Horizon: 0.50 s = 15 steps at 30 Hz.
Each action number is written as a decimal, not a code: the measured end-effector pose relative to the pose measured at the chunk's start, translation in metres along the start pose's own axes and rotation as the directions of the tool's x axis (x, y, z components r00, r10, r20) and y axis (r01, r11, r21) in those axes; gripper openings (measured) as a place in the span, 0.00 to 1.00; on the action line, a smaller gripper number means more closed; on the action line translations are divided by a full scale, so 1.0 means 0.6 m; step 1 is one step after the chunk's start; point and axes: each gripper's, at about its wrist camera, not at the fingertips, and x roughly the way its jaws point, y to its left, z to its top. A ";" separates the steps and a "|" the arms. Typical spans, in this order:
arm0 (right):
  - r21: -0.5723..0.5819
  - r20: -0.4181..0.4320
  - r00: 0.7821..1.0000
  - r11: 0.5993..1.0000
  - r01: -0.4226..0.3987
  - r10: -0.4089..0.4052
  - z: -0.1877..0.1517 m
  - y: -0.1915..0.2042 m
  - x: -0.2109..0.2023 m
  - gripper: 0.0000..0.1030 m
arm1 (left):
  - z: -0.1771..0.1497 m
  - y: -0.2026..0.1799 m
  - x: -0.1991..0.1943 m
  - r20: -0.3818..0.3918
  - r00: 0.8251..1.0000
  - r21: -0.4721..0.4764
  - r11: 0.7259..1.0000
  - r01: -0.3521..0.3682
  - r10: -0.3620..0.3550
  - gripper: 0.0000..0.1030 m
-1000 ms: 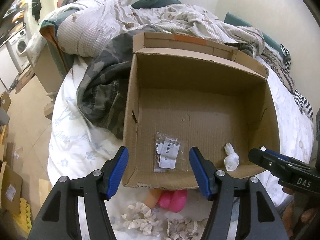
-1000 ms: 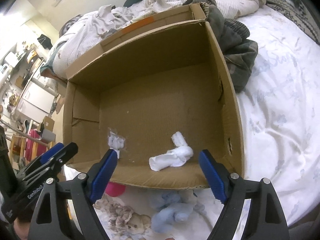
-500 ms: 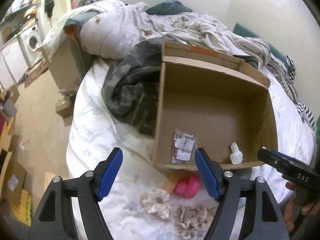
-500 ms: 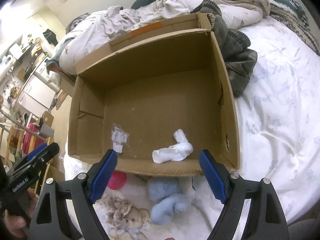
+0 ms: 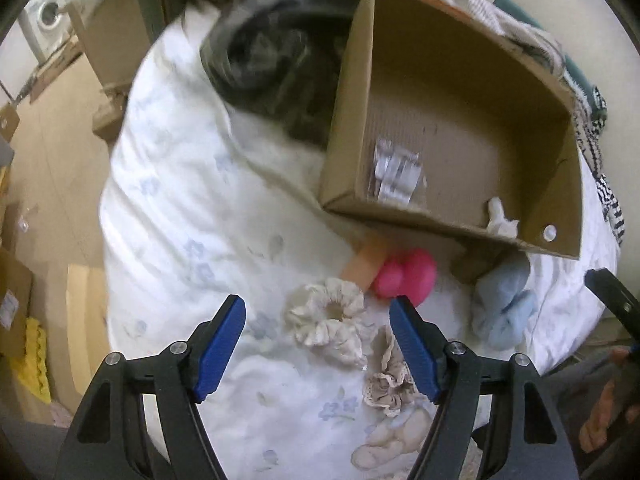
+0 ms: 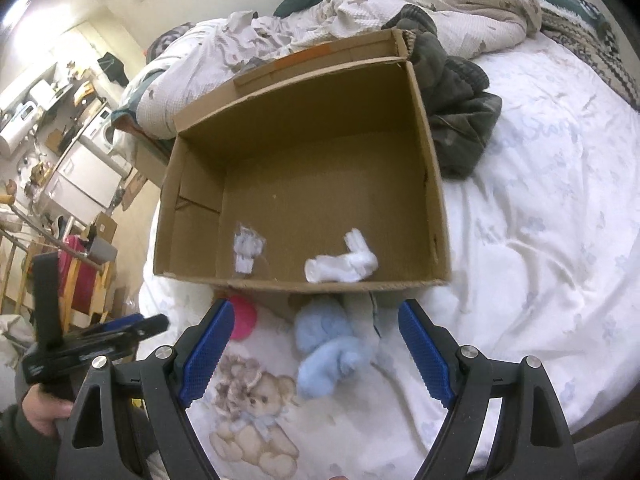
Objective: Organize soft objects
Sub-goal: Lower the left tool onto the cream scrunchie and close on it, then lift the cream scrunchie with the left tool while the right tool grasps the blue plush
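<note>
The left gripper [image 5: 318, 320] hangs with its jaws spread and empty above a cream scrunchie [image 5: 326, 318] lying on the white floral duvet [image 5: 180, 208], with a pink toy [image 5: 404, 276] just beyond it against the cardboard box [image 5: 348, 92]. The right gripper [image 6: 316, 344] is likewise released, holding nothing, over a light-blue plush [image 6: 328, 344] beside the box's near wall. Inside the box lie a white sock [image 6: 342, 266] and a small plastic packet [image 6: 249, 248].

Left wrist view motion-blurred; right sharp, fisheye edges, prob. indoor light.
</note>
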 end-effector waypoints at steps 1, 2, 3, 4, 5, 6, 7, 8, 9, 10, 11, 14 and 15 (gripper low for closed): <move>-0.001 -0.001 1.000 1.000 0.006 -0.006 -0.001 -0.003 -0.002 0.87 | 0.000 -0.004 0.017 -0.039 0.999 -0.005 1.000 0.014 -0.014 0.70; 0.000 -0.001 1.000 1.000 0.011 -0.011 -0.002 -0.006 -0.004 0.87 | 0.000 -0.006 0.027 -0.060 0.998 -0.008 1.000 0.021 -0.021 0.70; 0.004 -0.001 1.000 1.000 0.014 -0.014 -0.003 -0.010 -0.005 0.87 | 0.000 -0.006 0.036 -0.073 0.997 -0.012 1.000 0.020 -0.021 0.70; 0.012 -0.003 1.000 1.000 0.017 -0.017 -0.003 -0.015 -0.007 0.86 | 0.000 -0.009 0.047 -0.086 0.996 -0.017 1.000 0.012 -0.014 0.70; 0.023 -0.005 1.000 1.000 0.019 -0.019 -0.002 -0.019 -0.008 0.87 | -0.001 -0.011 0.054 -0.096 0.995 -0.017 1.000 0.008 -0.009 0.70; 0.036 -0.006 1.000 0.999 0.017 -0.017 -0.001 -0.023 -0.009 0.87 | -0.001 -0.013 0.062 -0.110 0.994 -0.016 1.000 0.002 -0.004 0.70; 0.048 -0.005 1.000 0.999 0.011 -0.010 0.001 -0.025 -0.010 0.87 | -0.001 -0.016 0.072 -0.131 0.991 -0.016 1.000 -0.001 -0.001 0.70; 0.052 -0.003 1.000 0.999 0.008 -0.008 0.001 -0.025 -0.012 0.87 | -0.003 -0.018 0.077 -0.141 0.990 -0.017 1.000 0.001 -0.003 0.69; 0.051 -0.001 1.000 0.999 0.011 -0.011 0.001 -0.025 -0.013 0.87 | -0.004 -0.020 0.081 -0.149 0.989 -0.014 1.000 0.001 -0.003 0.64; 0.049 -0.004 1.000 0.999 0.018 -0.018 -0.001 -0.025 -0.012 0.87 | -0.005 -0.022 0.084 -0.155 0.988 -0.010 1.000 -0.002 0.000 0.57; 0.049 -0.011 1.000 0.999 0.020 -0.020 -0.002 -0.025 -0.010 0.87 | -0.008 -0.024 0.086 -0.162 0.987 -0.003 1.000 -0.004 0.004 0.41; 0.044 -0.017 1.000 0.999 0.022 -0.022 -0.002 -0.022 -0.007 0.87 | -0.016 -0.027 0.089 -0.190 0.982 0.012 1.000 -0.009 0.011 0.26; 0.041 -0.020 1.000 0.999 0.025 -0.024 -0.002 -0.021 -0.006 0.87 | -0.020 -0.026 0.089 -0.199 0.980 0.010 1.000 -0.002 0.004 0.24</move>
